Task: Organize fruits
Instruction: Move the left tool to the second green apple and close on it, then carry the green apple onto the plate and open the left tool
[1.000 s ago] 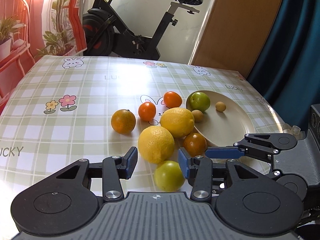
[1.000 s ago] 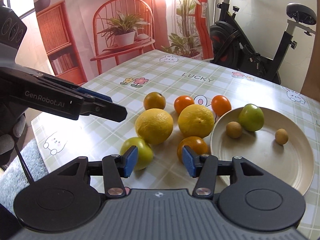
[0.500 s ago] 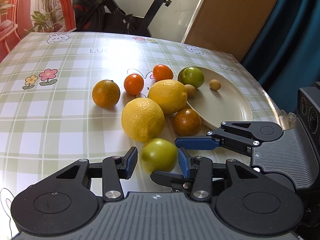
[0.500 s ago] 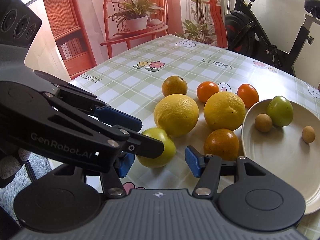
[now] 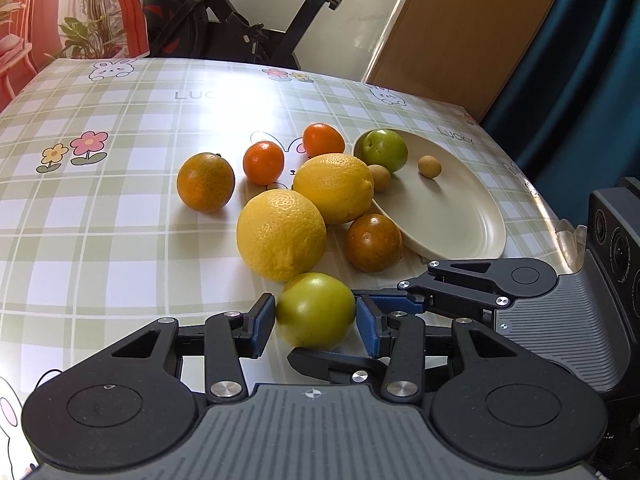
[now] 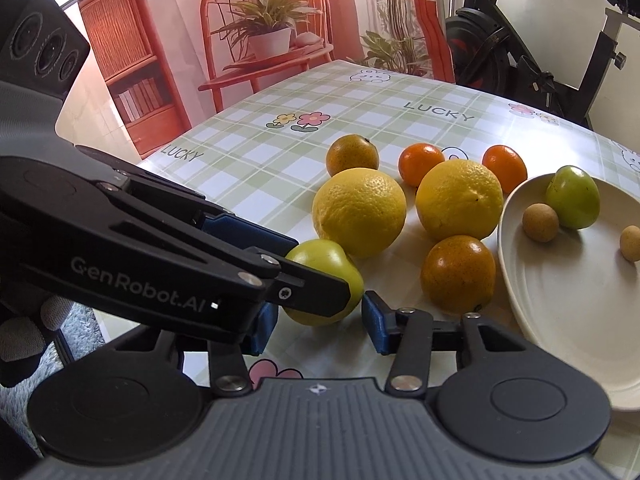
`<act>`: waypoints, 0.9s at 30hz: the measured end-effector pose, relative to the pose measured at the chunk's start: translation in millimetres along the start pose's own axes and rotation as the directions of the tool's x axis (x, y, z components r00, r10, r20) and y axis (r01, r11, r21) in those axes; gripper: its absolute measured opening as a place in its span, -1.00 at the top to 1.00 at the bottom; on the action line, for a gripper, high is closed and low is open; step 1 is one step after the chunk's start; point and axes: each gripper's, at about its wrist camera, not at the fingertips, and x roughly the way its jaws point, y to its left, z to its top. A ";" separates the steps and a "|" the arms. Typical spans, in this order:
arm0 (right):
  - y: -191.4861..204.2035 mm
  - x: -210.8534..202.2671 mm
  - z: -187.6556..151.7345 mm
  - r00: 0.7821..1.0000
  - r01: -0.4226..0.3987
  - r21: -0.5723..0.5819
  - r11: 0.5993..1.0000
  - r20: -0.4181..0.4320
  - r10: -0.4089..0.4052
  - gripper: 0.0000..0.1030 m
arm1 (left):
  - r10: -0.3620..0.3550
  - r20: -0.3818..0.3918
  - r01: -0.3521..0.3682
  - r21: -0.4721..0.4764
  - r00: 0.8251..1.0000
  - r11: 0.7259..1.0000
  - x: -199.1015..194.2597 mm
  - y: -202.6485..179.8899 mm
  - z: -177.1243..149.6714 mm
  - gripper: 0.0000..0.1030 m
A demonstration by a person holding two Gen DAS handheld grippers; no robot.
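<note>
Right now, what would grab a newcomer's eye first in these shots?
Probably the two sets of tongs meeting on one green fruit at the table's near edge: the left tongs bracket it and the right tongs, jaws just closing, come in crosswise. Behind it, two big yellow citrus sit beside a cream plate.

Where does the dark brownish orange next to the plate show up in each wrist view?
Left wrist: dark orange right of centre, touching the plate's near-left rim.
Right wrist: dark orange right of centre, just left of the plate.
Shared landmark: the cream plate holding a green fruit.
</note>
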 end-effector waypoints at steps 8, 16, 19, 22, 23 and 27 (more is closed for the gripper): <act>-1.7 -18.0 -0.9 0.999 0.011 0.025 1.000 0.052 -0.013 0.05 | -0.012 0.034 0.011 0.030 0.999 1.000 -13.1 -13.9 8.7 0.09; -11.2 -52.3 3.2 0.986 0.051 0.062 0.997 0.153 -0.060 0.05 | -0.002 0.084 -0.007 0.104 0.996 0.995 -23.8 -51.8 29.6 0.09; -18.3 -66.8 8.0 0.980 0.070 0.067 0.995 0.184 -0.082 0.05 | -0.003 0.104 -0.011 0.139 0.995 0.990 -25.9 -68.9 39.6 0.09; -26.4 -81.2 11.5 0.971 0.091 0.070 0.993 0.214 -0.104 0.05 | -0.005 0.123 -0.016 0.164 0.992 0.986 -29.2 -85.9 49.5 0.09; -29.1 -85.9 12.5 0.968 0.095 0.073 0.993 0.225 -0.109 0.05 | -0.007 0.129 -0.016 0.173 0.992 0.985 -30.1 -91.6 52.8 0.09; -40.4 -104.8 18.2 0.957 0.118 0.077 0.990 0.259 -0.134 0.05 | -0.025 0.140 -0.003 0.198 0.990 0.980 -27.9 -109.3 67.1 0.09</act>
